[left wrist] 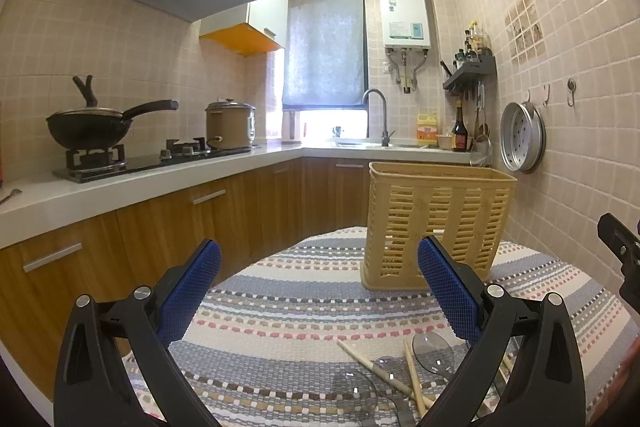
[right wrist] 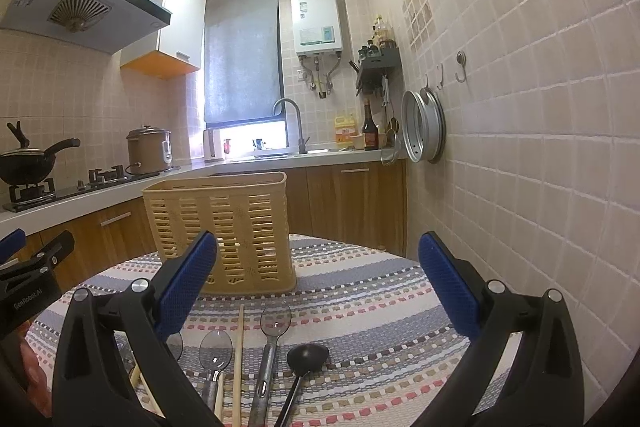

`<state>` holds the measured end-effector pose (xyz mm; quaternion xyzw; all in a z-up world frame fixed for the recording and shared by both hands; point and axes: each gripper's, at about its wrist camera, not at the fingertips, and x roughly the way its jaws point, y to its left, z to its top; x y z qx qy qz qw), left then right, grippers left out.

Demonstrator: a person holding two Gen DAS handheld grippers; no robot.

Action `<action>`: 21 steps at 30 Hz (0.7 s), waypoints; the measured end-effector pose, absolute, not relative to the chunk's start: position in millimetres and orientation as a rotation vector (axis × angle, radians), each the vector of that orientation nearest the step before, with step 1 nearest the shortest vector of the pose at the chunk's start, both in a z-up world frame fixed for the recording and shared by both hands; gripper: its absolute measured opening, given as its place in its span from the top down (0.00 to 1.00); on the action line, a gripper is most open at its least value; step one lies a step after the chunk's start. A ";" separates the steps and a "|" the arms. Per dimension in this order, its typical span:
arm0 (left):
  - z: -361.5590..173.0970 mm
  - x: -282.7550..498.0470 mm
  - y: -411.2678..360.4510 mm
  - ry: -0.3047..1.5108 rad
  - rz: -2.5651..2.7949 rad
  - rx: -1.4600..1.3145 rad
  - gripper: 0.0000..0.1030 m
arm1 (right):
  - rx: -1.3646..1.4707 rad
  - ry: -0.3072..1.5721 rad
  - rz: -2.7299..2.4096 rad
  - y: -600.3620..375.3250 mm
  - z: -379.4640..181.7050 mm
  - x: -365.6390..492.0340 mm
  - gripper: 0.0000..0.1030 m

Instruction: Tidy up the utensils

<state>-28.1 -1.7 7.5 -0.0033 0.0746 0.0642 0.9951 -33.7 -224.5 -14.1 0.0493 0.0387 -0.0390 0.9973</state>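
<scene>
2 grippers hover spread wide, empty: left gripper [left wrist: 320, 291]; right gripper [right wrist: 318, 287]; spoons [right wrist: 275, 317], chopsticks [right wrist: 239, 355] and ladle [right wrist: 307, 355] lie before the basket [right wrist: 224, 223].

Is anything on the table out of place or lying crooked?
Yes. The spoons and chopsticks lie loose and crossed on the tablecloth, outside the yellow basket. Nothing looks spilled or broken.
</scene>
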 end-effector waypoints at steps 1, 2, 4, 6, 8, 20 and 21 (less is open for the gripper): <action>7.3 -29.9 -1.3 0.142 0.126 -0.007 0.07 | 0.093 0.069 -0.080 -223.2 -13.6 -35.1 0.06; 7.8 -32.0 -1.4 0.131 0.125 -0.007 0.07 | 0.088 0.062 -0.082 -222.5 -13.0 -36.7 0.06; 9.8 -36.2 -0.6 0.102 0.116 -0.012 0.07 | 0.065 0.036 -0.086 -218.9 -10.6 -41.5 0.06; 13.0 -39.9 0.7 0.077 0.117 -0.021 0.07 | 0.046 0.017 -0.090 -215.7 -6.0 -45.6 0.06; 21.1 -41.5 1.3 0.079 0.100 -0.025 0.07 | 0.065 0.027 -0.061 -216.1 0.3 -46.9 0.06; 32.6 -65.2 -8.9 -0.018 0.115 0.014 0.07 | -0.008 -0.016 -0.068 -200.1 2.3 -69.2 0.06; 32.7 -66.3 -10.8 -0.019 0.112 0.014 0.07 | -0.014 -0.018 -0.068 -197.5 2.9 -70.1 0.06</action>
